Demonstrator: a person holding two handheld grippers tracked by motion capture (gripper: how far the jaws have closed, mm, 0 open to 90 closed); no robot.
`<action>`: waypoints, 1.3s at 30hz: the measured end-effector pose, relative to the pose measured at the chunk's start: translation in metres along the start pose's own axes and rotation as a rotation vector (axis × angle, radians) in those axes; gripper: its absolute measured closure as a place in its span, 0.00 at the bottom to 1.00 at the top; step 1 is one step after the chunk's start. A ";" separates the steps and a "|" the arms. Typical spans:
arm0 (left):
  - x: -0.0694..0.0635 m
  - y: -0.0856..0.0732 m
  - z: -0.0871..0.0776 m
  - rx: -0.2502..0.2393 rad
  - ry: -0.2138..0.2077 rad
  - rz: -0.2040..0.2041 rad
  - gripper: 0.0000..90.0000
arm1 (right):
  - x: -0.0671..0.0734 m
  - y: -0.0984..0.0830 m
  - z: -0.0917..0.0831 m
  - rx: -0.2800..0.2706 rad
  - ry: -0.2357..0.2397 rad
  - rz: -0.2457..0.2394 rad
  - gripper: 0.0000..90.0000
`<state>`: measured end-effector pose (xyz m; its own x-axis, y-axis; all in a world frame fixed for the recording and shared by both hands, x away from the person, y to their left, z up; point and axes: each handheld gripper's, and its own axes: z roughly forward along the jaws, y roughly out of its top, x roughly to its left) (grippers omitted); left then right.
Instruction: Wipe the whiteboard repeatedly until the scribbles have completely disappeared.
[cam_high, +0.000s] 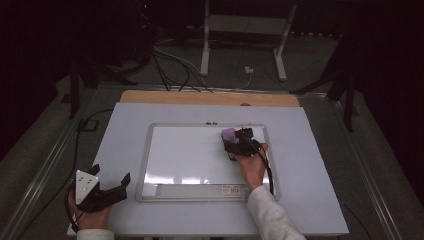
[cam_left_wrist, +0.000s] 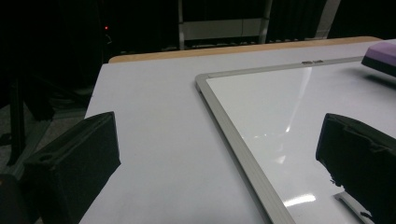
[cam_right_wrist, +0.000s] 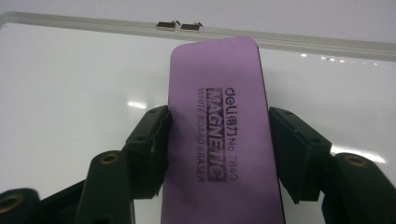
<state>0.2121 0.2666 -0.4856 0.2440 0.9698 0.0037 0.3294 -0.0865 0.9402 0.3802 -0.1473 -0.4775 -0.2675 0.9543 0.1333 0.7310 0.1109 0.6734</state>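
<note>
Eraser already clamped across its width by the right gripper, sitting on the whiteboard near the top-right corner. Board looks clean, so judging wiping mostly done (or not needed). Long axis runs toward the far frame edge, purple back up. Left gripper idle beside the board, jaws spread, empty.
</note>
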 end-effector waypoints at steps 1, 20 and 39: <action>0.000 0.000 0.000 0.000 0.000 0.000 0.00 | -0.001 0.000 -0.002 -0.003 0.005 0.002 0.46; 0.000 0.000 0.001 0.001 0.001 -0.003 0.00 | 0.015 -0.010 0.018 0.068 0.015 -0.037 0.46; 0.000 0.000 0.000 0.001 0.002 -0.002 0.00 | -0.010 -0.006 0.013 0.064 -0.057 -0.017 0.46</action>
<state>0.2125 0.2667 -0.4860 0.2418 0.9703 0.0025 0.3310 -0.0849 0.9398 0.3866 -0.1539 -0.4929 -0.2453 0.9662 0.0792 0.7655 0.1429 0.6274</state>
